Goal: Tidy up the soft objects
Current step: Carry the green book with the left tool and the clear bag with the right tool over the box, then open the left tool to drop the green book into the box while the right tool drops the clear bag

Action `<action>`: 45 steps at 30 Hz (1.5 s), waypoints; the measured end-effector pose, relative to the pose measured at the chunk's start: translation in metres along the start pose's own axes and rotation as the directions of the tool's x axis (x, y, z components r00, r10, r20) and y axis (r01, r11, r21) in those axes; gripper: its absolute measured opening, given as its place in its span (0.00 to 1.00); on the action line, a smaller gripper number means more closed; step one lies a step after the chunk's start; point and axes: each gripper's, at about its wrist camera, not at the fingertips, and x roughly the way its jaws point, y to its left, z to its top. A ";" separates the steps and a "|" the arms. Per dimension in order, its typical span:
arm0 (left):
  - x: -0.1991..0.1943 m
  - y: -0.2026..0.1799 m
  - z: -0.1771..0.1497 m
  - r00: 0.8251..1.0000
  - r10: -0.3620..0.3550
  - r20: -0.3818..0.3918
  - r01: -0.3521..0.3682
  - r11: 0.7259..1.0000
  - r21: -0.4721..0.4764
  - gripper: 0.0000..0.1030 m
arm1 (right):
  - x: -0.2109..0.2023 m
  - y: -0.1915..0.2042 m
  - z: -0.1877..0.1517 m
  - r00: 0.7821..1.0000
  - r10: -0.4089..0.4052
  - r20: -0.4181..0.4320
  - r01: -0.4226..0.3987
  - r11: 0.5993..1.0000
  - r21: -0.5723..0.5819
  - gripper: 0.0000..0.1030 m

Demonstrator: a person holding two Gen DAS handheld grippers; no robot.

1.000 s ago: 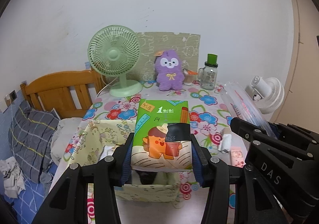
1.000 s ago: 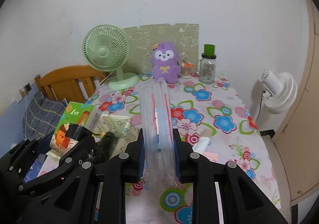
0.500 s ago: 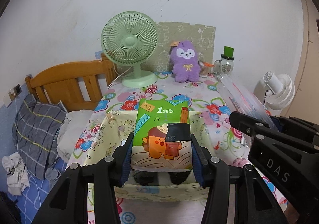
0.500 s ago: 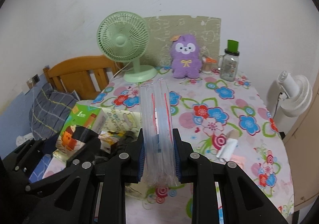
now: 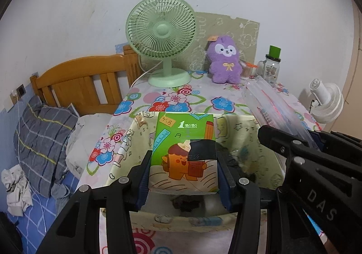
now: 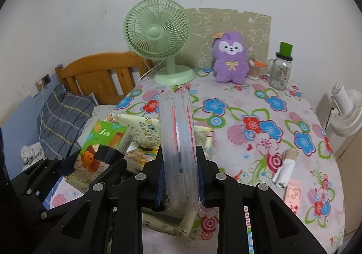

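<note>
Your left gripper [image 5: 183,164]: jaws part-open and clamped on both side edges of a green tissue pack [image 5: 184,147] printed with a cartoon figure. The pack is held flat, face up, above the open top of a pale yellow fabric storage box [image 5: 253,141]. Dark soft items [image 5: 230,159] lie inside the box, partly hidden by the pack.

Your right gripper [image 6: 179,178]: jaws narrow and pressed on both faces of a clear plastic pouch [image 6: 178,136] with red lines along it. The pouch stands on edge and projects forward past the fingertips, over the right side of the storage box [image 6: 140,124]. What it contains cannot be made out. In the right wrist view the left gripper [image 6: 99,163] and the tissue pack [image 6: 101,141] sit just to the left, close beside it.

The box rests at the near left edge of the surface [image 6: 271,118], which carries a floral cloth. A small white roll [image 6: 284,169] and a pink card [image 6: 293,193] lie on the cloth to the right, well apart from the box.

At the back, against the wall: a green desk fan [image 6: 158,36], a purple plush toy [image 6: 229,59] and a clear jar with a green lid [image 6: 280,68].

Left of the surface: a bed with a wooden headboard [image 5: 83,82] and a plaid pillow [image 5: 40,138]. Right of it: a white fan [image 6: 346,113].
</note>
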 end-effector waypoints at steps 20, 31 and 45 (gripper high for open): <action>0.020 0.021 -0.013 0.998 0.009 -0.055 -0.009 1.000 -0.013 0.74 | 0.042 0.037 0.000 0.992 0.106 -0.066 -0.111 0.992 -0.065 0.26; 0.013 0.021 -0.012 0.999 0.006 -0.048 -0.007 1.000 -0.026 0.83 | 0.052 0.045 0.000 0.983 0.154 -0.097 -0.161 0.984 -0.077 0.76; -0.019 -0.008 -0.006 1.000 0.002 0.026 -0.002 1.000 0.000 0.92 | 0.014 0.019 -0.002 0.999 0.053 -0.010 -0.054 0.997 -0.063 0.84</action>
